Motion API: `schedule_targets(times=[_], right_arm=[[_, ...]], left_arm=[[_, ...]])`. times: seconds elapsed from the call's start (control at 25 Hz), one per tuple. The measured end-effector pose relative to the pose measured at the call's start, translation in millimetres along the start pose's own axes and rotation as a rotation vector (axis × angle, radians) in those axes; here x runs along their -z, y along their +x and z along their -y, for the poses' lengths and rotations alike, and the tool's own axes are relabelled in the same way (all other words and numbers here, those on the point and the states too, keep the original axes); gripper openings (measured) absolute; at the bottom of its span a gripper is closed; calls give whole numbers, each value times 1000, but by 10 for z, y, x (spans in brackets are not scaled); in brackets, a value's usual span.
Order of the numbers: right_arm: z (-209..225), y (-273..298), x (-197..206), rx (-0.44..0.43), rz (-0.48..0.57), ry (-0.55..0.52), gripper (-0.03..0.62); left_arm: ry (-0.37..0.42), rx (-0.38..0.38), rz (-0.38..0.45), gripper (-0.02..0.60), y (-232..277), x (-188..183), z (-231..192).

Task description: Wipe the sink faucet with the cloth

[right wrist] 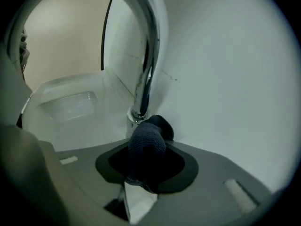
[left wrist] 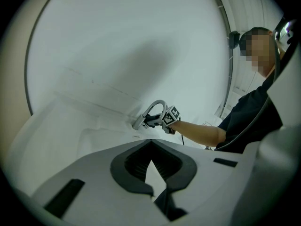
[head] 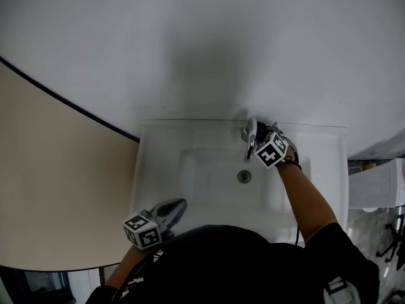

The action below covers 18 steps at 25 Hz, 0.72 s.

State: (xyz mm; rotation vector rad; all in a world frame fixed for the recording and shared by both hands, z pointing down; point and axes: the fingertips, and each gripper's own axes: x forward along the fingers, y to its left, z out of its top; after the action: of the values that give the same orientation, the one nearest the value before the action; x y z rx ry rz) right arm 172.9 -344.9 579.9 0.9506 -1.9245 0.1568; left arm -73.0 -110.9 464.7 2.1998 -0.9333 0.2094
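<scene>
Jaws of the right gripper [right wrist: 145,161] are seen clamped on a wad of dark blue cloth [right wrist: 147,144], which is pressed against the foot of the chrome faucet [right wrist: 149,60] where it meets the back ledge of the white sink [head: 152,170]. From the cloth, the faucet's stem rises straight up and then arches over towards the basin. Any wiping stroke would therefore probably have to be carried upward along that axis.

Jaws of the left gripper [head: 172,208] are drawn together on nothing. It is held at the sink's near left rim, well apart from the faucet, so the work is best left to the right.

Contact between cloth and faucet is shown only in the right gripper view; in the head view it is masked by the marker cube [head: 271,149]. The full arch in profile is given only by the left gripper view.
</scene>
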Motion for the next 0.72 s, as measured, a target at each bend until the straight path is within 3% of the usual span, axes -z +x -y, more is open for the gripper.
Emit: schedule_targets(times=[0.2, 0.32, 0.4, 0.52, 0.72], right_arm=[[-252, -3, 91, -43, 14, 22, 118], [-556, 164, 334, -116, -40, 28, 118], [-710, 238, 499, -118, -46, 44, 118], [-676, 131, 473, -72, 34, 107, 120], [-33, -152, 186, 77, 160, 187, 121]], left_arm=[[8, 12, -10, -8, 49, 15, 41], [10, 9, -9, -8, 53, 9, 44], [12, 6, -9, -8, 39, 10, 49], [11, -4, -5, -8, -11, -1, 23], [-1, -15, -4, -8, -57, 25, -38]])
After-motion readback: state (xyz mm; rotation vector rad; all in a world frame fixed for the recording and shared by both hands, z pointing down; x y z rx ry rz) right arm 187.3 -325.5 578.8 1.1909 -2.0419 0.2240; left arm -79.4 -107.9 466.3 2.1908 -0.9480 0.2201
